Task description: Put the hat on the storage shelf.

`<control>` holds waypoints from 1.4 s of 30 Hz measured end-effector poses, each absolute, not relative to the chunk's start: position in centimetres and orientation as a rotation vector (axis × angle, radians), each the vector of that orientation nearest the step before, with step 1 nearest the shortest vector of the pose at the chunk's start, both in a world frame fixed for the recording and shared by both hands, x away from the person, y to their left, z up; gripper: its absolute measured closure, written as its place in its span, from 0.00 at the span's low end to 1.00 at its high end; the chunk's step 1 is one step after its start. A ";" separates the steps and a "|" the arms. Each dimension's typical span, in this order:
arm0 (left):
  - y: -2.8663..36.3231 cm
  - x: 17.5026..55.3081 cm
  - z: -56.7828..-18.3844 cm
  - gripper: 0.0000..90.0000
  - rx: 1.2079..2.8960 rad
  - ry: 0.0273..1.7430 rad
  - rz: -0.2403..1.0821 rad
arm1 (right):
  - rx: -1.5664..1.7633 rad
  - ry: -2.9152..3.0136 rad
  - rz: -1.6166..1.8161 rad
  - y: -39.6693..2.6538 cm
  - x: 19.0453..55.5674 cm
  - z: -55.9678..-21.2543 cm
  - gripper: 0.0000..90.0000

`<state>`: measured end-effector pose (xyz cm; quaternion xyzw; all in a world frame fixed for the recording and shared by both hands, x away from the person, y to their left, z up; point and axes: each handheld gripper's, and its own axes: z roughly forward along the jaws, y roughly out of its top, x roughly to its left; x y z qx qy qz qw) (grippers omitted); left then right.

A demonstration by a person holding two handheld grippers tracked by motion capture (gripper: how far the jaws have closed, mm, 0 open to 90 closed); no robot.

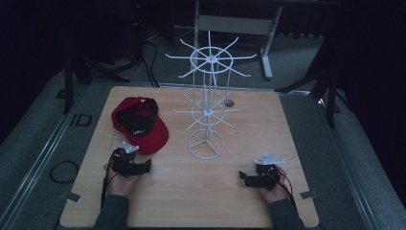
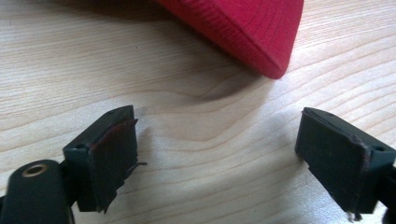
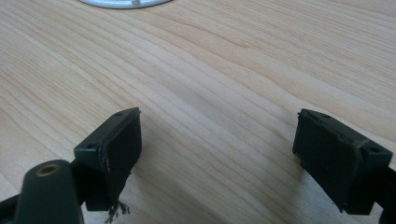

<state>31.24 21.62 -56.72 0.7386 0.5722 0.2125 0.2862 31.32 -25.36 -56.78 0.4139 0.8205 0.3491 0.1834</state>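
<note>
Lying upside down, the red cap (image 1: pixel 140 124) sits beside the wide-open, empty left claw (image 1: pixel 143 167).

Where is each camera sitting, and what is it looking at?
High view: above the person's side, looking forward and down on the table; shows both forearms, the left gripper, the right gripper, a cap and a rack.
Left gripper view: rides on the left gripper, jaws open, facing the cap.
Right gripper view: rides on the right gripper, jaws open, facing the rack base.
Shared: the cap shows in the high and left gripper views.
</note>
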 end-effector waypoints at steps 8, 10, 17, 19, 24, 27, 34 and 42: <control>21.7 31.1 -56.6 0.23 1.982 1.506 0.565 | 1.167 2.315 0.985 -25.4 31.3 -56.8 0.17; 21.8 31.1 -56.6 0.24 1.983 1.507 0.565 | 1.166 2.315 0.985 -25.4 31.3 -56.8 0.17; 22.0 30.7 -55.7 0.53 2.030 1.492 0.519 | 1.166 2.315 0.985 -25.4 31.3 -56.8 0.17; 22.1 30.5 -55.3 0.58 2.010 1.468 0.510 | 1.166 2.315 0.985 -25.4 31.3 -56.8 0.17; 22.6 30.0 -53.8 0.60 1.990 1.430 0.525 | 1.164 2.315 0.986 -25.4 31.4 -56.8 0.17; 23.3 29.7 -53.3 0.59 1.928 1.434 0.491 | 1.164 2.314 0.986 -25.4 31.3 -56.8 0.17; 24.2 30.0 -52.0 0.60 1.818 1.437 0.454 | 1.171 2.312 0.982 -25.4 31.3 -56.8 0.17; 24.2 31.1 -52.4 0.60 1.811 1.476 0.415 | 1.170 2.312 0.983 -25.4 31.3 -56.8 0.17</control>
